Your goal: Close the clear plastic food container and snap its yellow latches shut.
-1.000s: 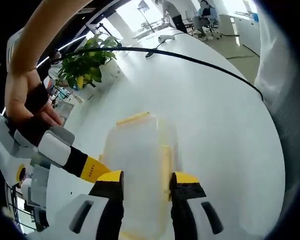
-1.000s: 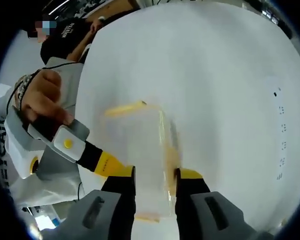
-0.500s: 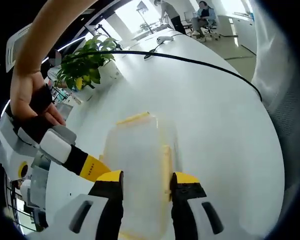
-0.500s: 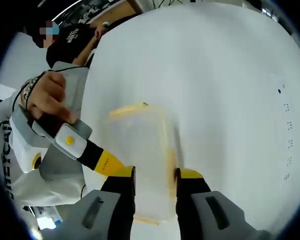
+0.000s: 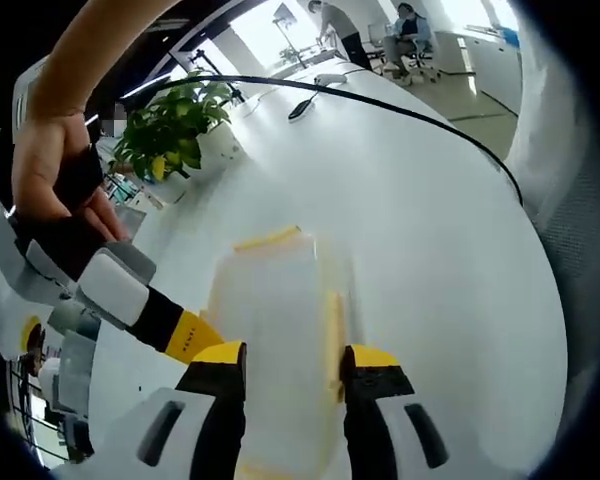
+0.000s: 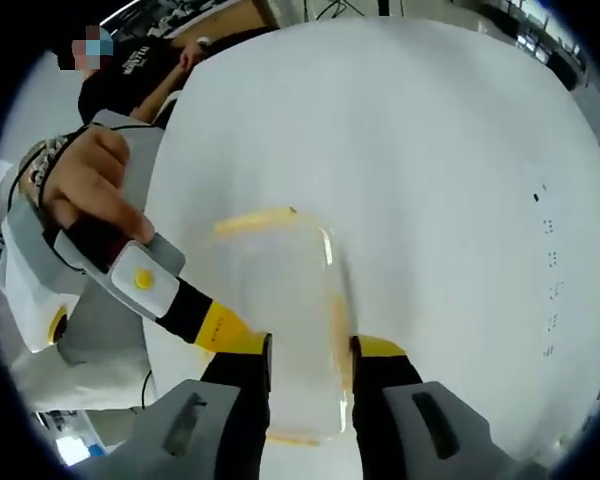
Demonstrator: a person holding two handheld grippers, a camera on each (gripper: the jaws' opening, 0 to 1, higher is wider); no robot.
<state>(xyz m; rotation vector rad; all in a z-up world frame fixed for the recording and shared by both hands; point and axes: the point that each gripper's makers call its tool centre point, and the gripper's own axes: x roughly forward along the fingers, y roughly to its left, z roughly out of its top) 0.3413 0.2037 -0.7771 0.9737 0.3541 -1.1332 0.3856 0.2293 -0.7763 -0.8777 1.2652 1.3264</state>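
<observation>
Clear container (image 5: 276, 330) between left tool (image 5: 293, 372) jaws, on table (image 5: 430, 220).

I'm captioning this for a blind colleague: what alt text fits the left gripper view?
A clear plastic container with yellow latches sits on a white table between the left gripper fingers, which flank its sides. The right gripper, held by a hand, reaches its left side; a potted plant stands behind.
</observation>
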